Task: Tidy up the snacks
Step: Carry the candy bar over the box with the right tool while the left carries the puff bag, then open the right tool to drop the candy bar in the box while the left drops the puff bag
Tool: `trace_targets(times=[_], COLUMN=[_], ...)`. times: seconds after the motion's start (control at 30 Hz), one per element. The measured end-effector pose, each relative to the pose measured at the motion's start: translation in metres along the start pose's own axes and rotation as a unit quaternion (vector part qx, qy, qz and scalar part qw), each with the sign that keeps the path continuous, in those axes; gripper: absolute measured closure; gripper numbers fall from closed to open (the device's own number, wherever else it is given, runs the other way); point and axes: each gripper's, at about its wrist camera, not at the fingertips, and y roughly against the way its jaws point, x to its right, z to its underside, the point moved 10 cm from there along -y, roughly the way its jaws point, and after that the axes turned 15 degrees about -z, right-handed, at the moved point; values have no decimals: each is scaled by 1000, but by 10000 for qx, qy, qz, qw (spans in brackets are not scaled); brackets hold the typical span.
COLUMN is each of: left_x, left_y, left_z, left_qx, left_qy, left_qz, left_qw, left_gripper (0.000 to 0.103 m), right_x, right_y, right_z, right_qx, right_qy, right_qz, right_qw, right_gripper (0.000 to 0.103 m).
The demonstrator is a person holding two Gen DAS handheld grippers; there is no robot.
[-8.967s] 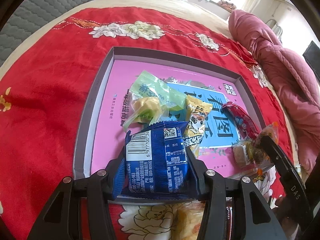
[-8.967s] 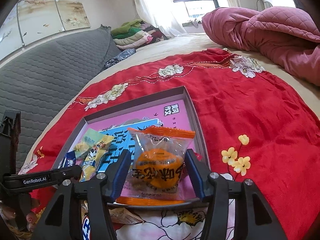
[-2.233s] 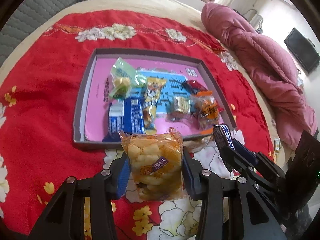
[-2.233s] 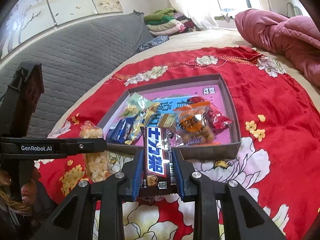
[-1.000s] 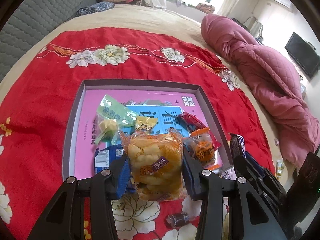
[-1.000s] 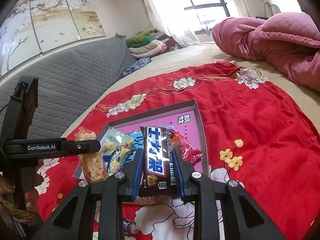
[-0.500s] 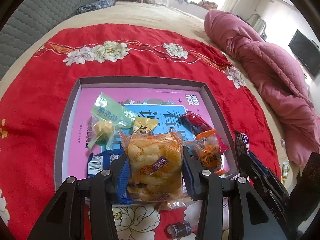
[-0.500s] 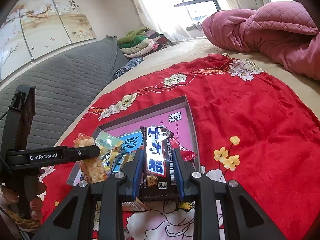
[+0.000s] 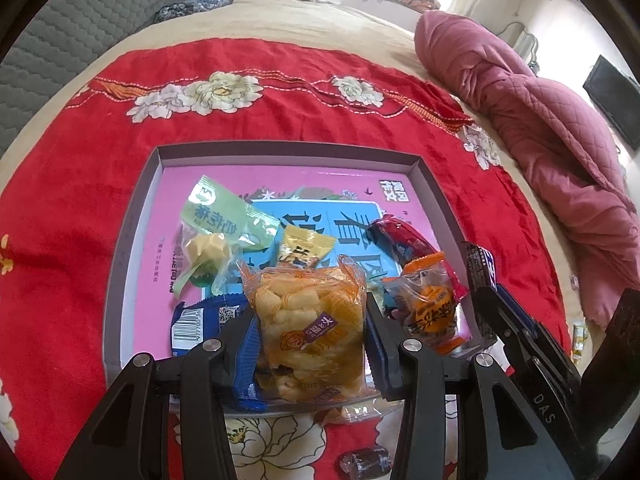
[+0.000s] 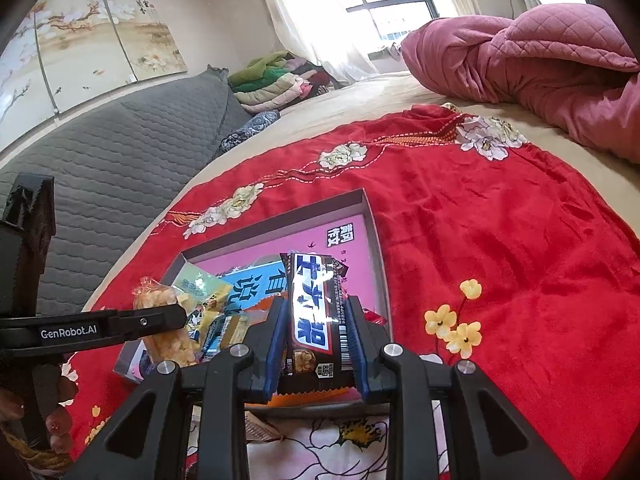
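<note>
Left gripper [image 9: 312, 332]: clenched on a clear orange-trimmed bag of puffed snacks [image 9: 310, 324], the blue pads pressing its two sides. The bag hangs over the near edge of a shallow grey tray [image 9: 132, 216] with a pink and blue printed floor.

Tray contents, left wrist view: a green packet [image 9: 218, 216] towards the far left corner, a yellow packet [image 9: 304, 246] near the middle, a blue wrapper with a barcode [image 9: 200, 320] by the near left corner, partly behind the left jaw, a red packet [image 9: 404, 238] and an orange-printed clear packet [image 9: 430, 308] along the right side.

Right gripper [image 10: 316, 344]: clenched on a dark chocolate bar [image 10: 314, 312] held upright, label facing the camera, above the tray's near right corner. In the left wrist view the same bar stands just beside the tray's right wall.

Support: the tray lies on a red flowered blanket [image 10: 500, 248] spread over a bed; a pink quilt [image 10: 540, 68] is bunched at the blanket's far right edge. A small dark wrapped sweet [image 9: 366, 460] lies on the blanket in front of the tray's near edge.

A person's hand [image 10: 52, 412] grips the left tool's handle.
</note>
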Motion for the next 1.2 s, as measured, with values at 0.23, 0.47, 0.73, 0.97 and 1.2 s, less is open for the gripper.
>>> trace_targets(times=[0.23, 0.47, 0.73, 0.97, 1.2], left_x=[1, 3, 3, 4, 3], left_y=[-7, -9, -11, -10, -10], left_z=[1, 2, 2, 2, 3], left_qx=[-52, -73, -86, -95, -116], left_qy=[42, 27, 10, -2, 2], left_qz=[-4, -17, -18, -24, -17], left_qw=[10000, 10000, 10000, 10000, 9999], left_gripper=[55, 55, 55, 55, 55], right_x=[4, 6, 10, 10, 8], right_y=[-8, -16, -14, -12, -7], right_z=[3, 6, 6, 4, 0], right_qx=[-93, -157, -134, -67, 21], right_qy=[-20, 16, -42, -23, -37], right_qz=[4, 42, 94, 83, 14], right_qw=[10000, 9999, 9999, 9999, 10000], right_gripper=[74, 73, 73, 71, 67])
